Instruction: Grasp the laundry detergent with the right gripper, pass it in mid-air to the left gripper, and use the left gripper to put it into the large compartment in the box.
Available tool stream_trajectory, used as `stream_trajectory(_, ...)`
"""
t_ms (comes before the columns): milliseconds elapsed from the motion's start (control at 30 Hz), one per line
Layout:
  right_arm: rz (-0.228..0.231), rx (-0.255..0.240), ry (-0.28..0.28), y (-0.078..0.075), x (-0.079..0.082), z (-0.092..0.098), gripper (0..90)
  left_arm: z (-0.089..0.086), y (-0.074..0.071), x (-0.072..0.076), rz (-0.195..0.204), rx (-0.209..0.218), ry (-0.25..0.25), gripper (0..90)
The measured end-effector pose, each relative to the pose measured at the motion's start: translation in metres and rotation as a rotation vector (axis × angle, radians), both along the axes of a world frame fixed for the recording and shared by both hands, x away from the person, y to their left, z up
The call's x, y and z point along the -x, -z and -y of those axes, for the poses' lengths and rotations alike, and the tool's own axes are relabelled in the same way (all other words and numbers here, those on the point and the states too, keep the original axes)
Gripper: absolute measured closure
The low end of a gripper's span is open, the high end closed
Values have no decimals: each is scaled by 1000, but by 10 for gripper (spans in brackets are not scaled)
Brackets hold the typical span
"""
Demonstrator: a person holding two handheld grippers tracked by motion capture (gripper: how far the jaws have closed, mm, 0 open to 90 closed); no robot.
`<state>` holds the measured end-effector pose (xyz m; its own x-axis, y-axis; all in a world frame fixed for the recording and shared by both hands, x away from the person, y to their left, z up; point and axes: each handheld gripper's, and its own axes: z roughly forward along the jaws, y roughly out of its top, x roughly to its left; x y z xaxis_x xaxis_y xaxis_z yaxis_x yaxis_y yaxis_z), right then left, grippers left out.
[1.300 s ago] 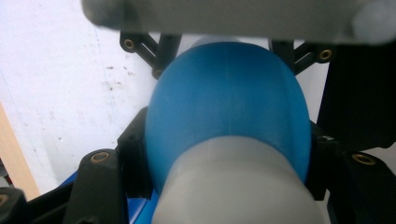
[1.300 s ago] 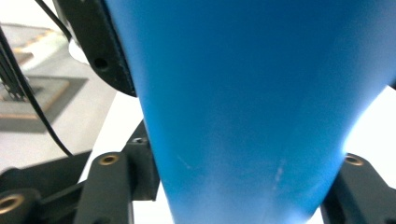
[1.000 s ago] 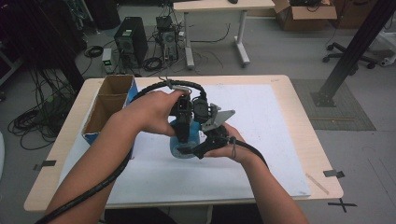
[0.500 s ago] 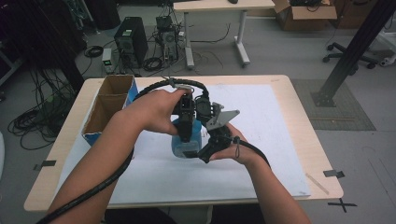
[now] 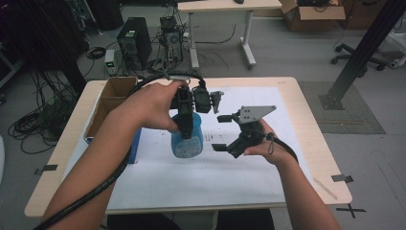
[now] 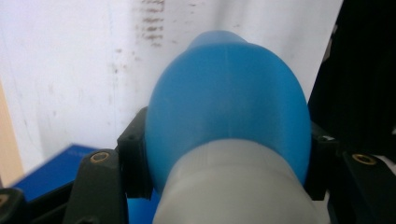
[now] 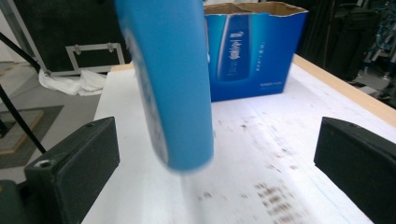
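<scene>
A blue bottle [image 5: 186, 143] hangs upright just above the white sheet, my left gripper [image 5: 186, 122] shut on its upper part from above. In the left gripper view the bottle's blue shoulder [image 6: 229, 107] and pale neck sit squeezed between the two black pads [image 6: 135, 158]. My right gripper [image 5: 221, 132] stands to the right of the bottle, apart from it. Its jaws have just been opening and are wide, with nothing pressed between them. In the right gripper view [image 7: 217, 163] the bottle's lower body [image 7: 173, 79] hangs blurred ahead, left of centre.
A blue cardboard box [image 5: 112, 103] with an open top stands at the table's left side, also seen behind the bottle in the right gripper view [image 7: 254, 46]. The white sheet [image 5: 268, 163] covers most of the wooden table [image 5: 316, 143]; it carries dark smudges.
My right gripper has let go of the bottle's lower part, opened wide and drawn off to the right. The left gripper has lifted the bottle slightly.
</scene>
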<state>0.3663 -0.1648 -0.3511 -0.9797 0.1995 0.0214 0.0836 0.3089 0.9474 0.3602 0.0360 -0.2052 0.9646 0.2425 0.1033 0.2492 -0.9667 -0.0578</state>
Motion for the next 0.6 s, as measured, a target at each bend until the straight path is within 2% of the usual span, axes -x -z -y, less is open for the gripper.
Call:
stream_trajectory(67,9,18,2,-5,-1,8,0,-2,-6,-3,9,3,-64,376)
stream_trajectory(133,11,41,0,-12,-2,17,0,-5,-11,-5,18,-6,-98,376)
stream_trajectory(267,38,136,-30,-26,-5,30,0,-10,-24,-8,36,-5,-165,376)
stream_trajectory(367,36,197,-49,-35,-8,38,1,-16,-33,-9,40,4,-215,376)
stream_trajectory(433,31,240,-65,-41,-10,44,2,-22,-41,-11,40,16,-268,376)
stream_trajectory(500,27,283,-65,-48,-12,50,2,-27,-48,-13,45,31,-306,376)
stream_trajectory(600,34,319,-52,-54,-13,57,4,-36,-57,-16,48,38,-347,376)
